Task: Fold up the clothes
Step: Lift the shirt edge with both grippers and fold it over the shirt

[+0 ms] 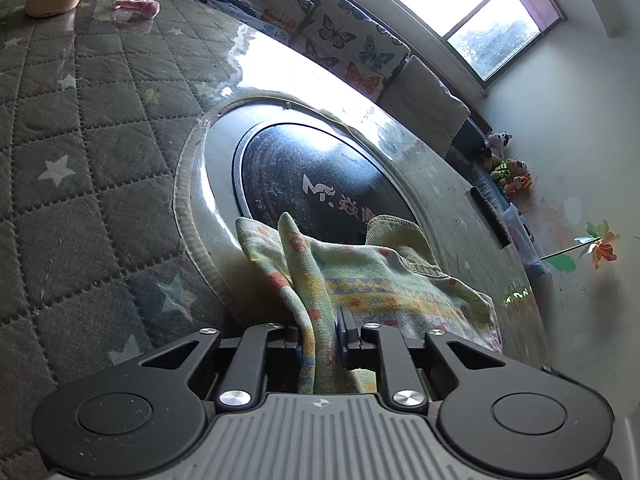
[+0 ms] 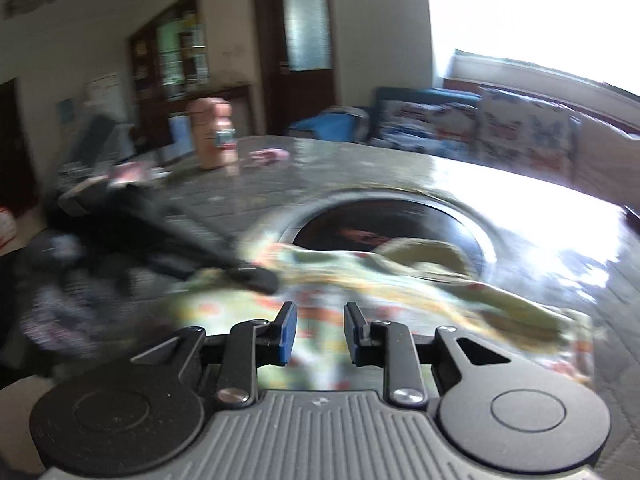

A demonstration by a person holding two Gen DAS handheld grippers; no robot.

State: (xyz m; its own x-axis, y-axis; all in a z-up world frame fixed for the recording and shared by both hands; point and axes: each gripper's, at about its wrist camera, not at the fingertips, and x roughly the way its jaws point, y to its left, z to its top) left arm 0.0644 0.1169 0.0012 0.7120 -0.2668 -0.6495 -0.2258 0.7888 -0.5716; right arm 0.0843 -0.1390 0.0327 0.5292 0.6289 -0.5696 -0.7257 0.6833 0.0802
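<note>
A small pale green garment [image 1: 360,276] with orange and yellow patterns lies on the table, partly over a black round cooktop [image 1: 320,184]. My left gripper [image 1: 320,332] is shut on a bunched fold of the garment, which rises between its fingers. In the right wrist view the garment [image 2: 360,300] is blurred and spread in front of my right gripper [image 2: 320,334], which is open and empty just above it. The left gripper [image 2: 240,270] shows there as a dark blurred shape at the garment's left edge.
The table has a grey quilted star-pattern cover [image 1: 80,140] under glass. A peach-coloured bottle [image 2: 212,136] and a pink item [image 1: 136,6] stand at the far side. A butterfly-print sofa [image 1: 340,36] lines the window wall.
</note>
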